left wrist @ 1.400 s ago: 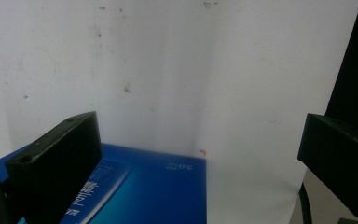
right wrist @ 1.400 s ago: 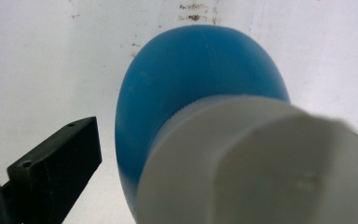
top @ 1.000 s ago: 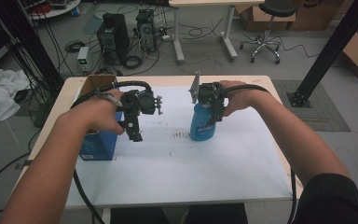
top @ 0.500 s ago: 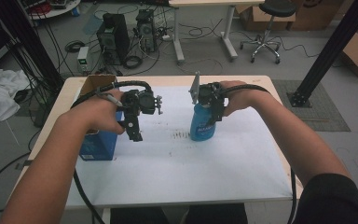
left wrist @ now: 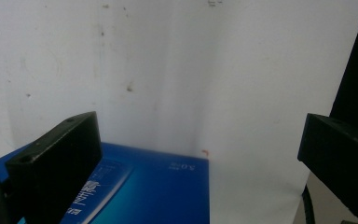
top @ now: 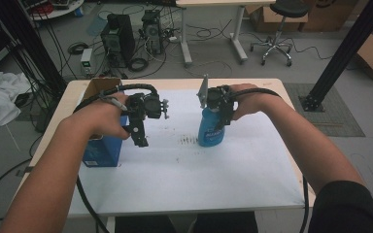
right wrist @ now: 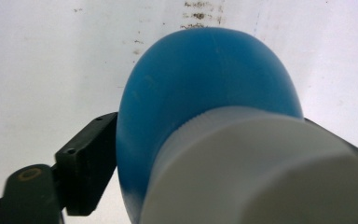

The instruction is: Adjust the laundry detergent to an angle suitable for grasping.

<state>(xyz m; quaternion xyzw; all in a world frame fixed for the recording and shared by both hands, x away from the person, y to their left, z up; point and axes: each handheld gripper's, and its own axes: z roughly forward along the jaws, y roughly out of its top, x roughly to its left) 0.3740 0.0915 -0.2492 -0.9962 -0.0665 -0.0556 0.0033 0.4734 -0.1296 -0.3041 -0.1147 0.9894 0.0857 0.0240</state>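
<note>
- High view, and the white table [top: 184, 179] takes up the middle of the scene, with both of the person's forearms coming in from below.
- On its left side stands the blue box [top: 102, 150], upright, just beside the person's left hand.
- The left gripper [top: 140, 141] hangs next to that box with its tips angled down toward the tabletop. In the left gripper view the box [left wrist: 158, 191] lies below the jaws, which stand wide apart with nothing between them: released.
- Right of centre stands the blue bottle [top: 211, 130], upright on the table, white cap on top.
- The right gripper [top: 222, 116] is down over the bottle, jaws just closing in. In the right gripper view the bottle [right wrist: 205, 93] sits between them, left jaw touching its side: grasping it.
</note>
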